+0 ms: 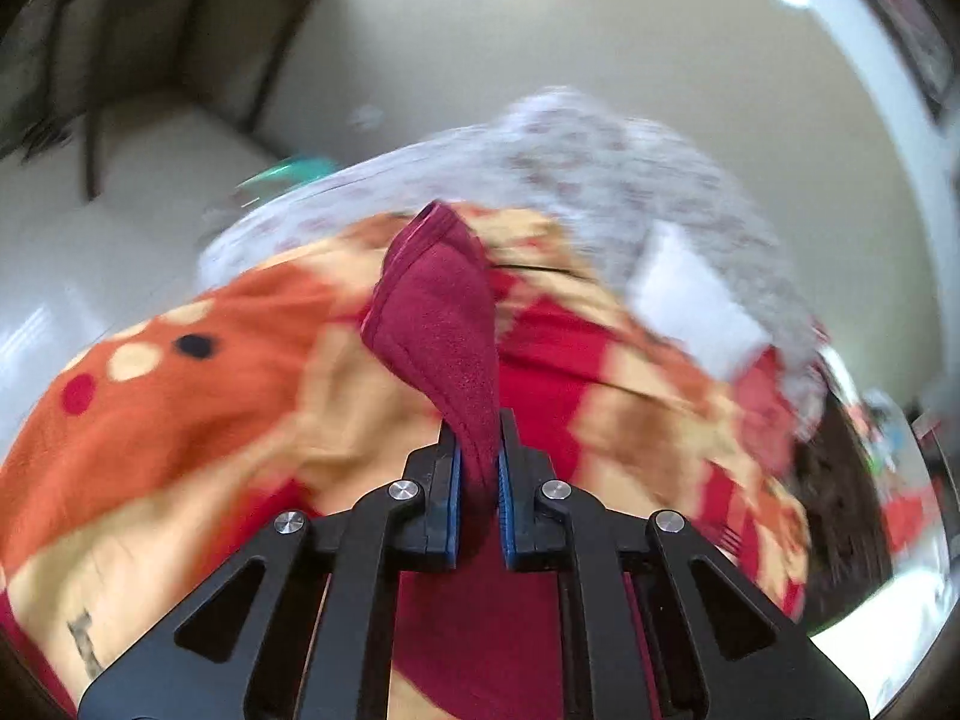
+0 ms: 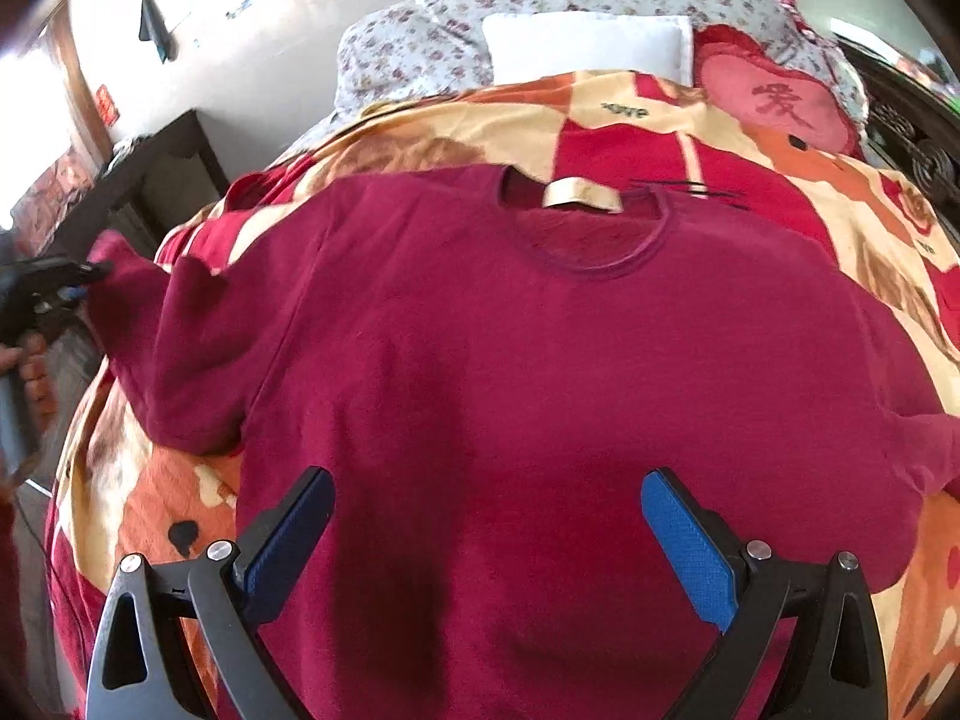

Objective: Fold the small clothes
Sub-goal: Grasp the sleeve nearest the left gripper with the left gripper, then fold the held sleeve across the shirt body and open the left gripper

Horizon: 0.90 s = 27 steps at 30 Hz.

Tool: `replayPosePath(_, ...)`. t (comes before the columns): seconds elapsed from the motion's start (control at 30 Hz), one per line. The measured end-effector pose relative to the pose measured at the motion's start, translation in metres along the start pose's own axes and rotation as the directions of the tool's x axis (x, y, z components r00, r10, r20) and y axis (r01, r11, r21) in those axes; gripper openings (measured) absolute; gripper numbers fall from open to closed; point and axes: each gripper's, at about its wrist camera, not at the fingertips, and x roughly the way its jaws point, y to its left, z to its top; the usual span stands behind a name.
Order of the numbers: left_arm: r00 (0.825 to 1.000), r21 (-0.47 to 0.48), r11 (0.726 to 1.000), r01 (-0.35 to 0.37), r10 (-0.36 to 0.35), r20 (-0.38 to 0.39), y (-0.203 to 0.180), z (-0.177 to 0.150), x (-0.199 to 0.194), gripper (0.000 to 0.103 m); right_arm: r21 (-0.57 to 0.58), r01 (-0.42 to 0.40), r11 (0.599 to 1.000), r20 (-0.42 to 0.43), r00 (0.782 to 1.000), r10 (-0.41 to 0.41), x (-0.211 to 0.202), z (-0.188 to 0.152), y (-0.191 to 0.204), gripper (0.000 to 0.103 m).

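Dark red and soft, the shirt [image 2: 510,372] lies flat and face up on a bed with an orange, cream and red blanket [image 2: 780,138]. Its neck hole, with a cream label [image 2: 581,195], points to 12 o'clock in the right wrist view. One sleeve [image 2: 144,294] sticks out toward 9 o'clock.

The left gripper [image 1: 478,468] is pinched tight on the end of that sleeve (you can see the red cloth squeezed between its blue pads [image 1: 454,498]). In the right wrist view it sits at the far edge, at 9 o'clock. The left picture is blurry, so the hand is likely on the move.

The right gripper [image 2: 486,534] hangs over the bottom part of the shirt with its two fingers spread wide, and it holds nothing.

The step looks like folding the sleeve in over the body. To do it well, I think the left gripper should carry the sleeve low and straight toward 3 o'clock, so the cloth does not twist. The right gripper could press down on the body so the shirt does not slide.
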Motion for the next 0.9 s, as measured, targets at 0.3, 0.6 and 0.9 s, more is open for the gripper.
replayPosePath(0.3,0.966,0.248,0.937,0.247,-0.219,-0.135,-0.176,-0.100,-0.001,0.009,0.110,0.049,0.993,0.084,0.995,-0.058,-0.036,0.009,-0.061,0.102)
replayPosePath(0.6,0.896,0.362,0.867,0.343,-0.187,-0.403,-0.259,-0.248,0.098,0.009,0.227,0.137,0.964,0.087,0.983,-0.161,-0.064,0.001,-0.139,0.102)
replayPosePath(0.9,0.876,0.427,0.811,0.400,-0.201,-0.439,-0.253,-0.246,0.050,0.063,0.231,0.107,0.967,0.114,0.984,-0.136,-0.068,0.008,-0.154,0.102)
